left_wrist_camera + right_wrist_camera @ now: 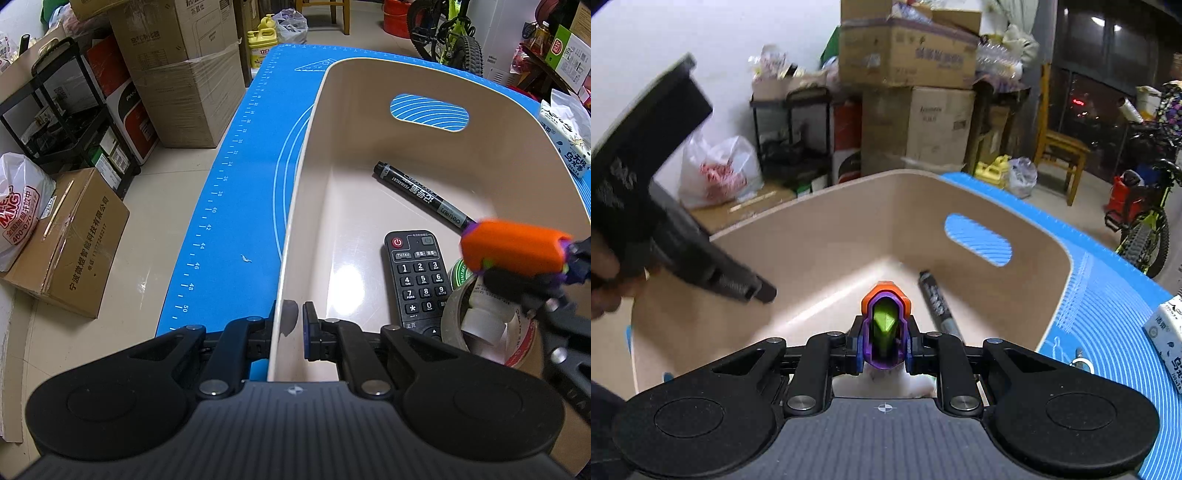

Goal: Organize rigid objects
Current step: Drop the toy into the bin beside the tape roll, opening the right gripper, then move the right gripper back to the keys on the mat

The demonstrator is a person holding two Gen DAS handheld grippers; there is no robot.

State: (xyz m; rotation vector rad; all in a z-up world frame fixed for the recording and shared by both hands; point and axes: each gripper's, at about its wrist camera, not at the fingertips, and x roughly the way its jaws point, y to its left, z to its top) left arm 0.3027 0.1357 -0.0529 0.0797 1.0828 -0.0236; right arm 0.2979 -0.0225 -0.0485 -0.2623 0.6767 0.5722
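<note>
Your right tool (882, 349) pinches an orange-and-purple toy (885, 325) above the beige bin (369, 70); your left tool (291, 332) clamps its rim at 6 o'clock. Marker (424, 195), remote (417, 280) and tape roll (480, 332) already lie inside. Bare floor remains at 12 o'clock.

Ahead and left of the hand-held gripper, stacked cardboard boxes (177, 70) stand on the floor beside a black shelf rack (74, 110), with a yellow jug (263, 38), wooden chair (1062, 155) and bicycle (448, 33) farther off.
</note>
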